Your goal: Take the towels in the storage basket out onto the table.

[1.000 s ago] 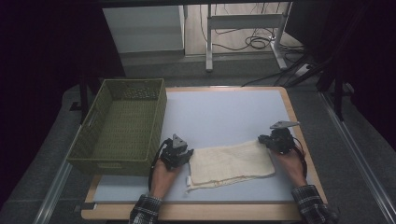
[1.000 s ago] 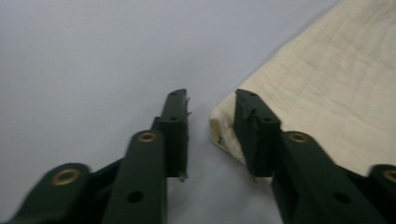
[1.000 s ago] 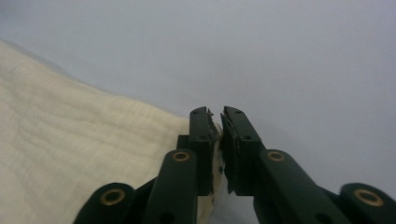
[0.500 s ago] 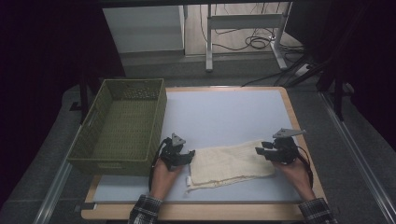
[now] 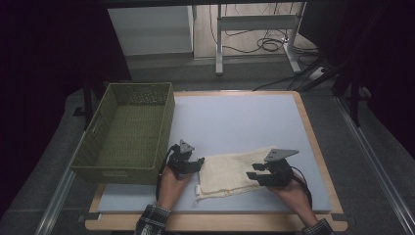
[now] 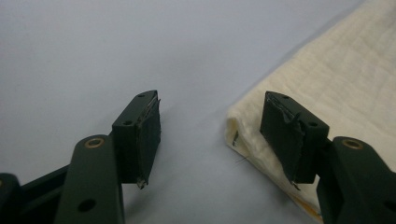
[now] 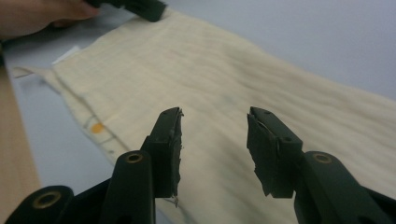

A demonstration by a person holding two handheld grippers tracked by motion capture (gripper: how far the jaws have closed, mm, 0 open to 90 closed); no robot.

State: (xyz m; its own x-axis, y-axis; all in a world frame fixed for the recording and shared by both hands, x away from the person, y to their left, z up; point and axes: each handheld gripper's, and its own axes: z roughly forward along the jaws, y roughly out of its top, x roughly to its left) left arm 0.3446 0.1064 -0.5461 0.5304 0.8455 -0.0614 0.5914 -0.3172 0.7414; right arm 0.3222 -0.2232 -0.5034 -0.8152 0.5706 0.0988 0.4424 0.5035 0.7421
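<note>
High view: folded cream woven cloth (image 5: 234, 171) flat on table's near edge. Left gripper (image 5: 188, 165) spread at its corner; right gripper (image 5: 259, 175) spread above. Step: pre-grasp. Next: pinch edges.

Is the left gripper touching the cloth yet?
Cannot tell. In the left gripper view the open left gripper straddles the cloth corner; one jaw overlaps the folded edge, but contact isn't plain.

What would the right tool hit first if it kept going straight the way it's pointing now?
Most likely the cream cloth: the right tool stands open over it and aims along its length, toward the left tool at the far end. How high it sits above the cloth is unclear.
</note>
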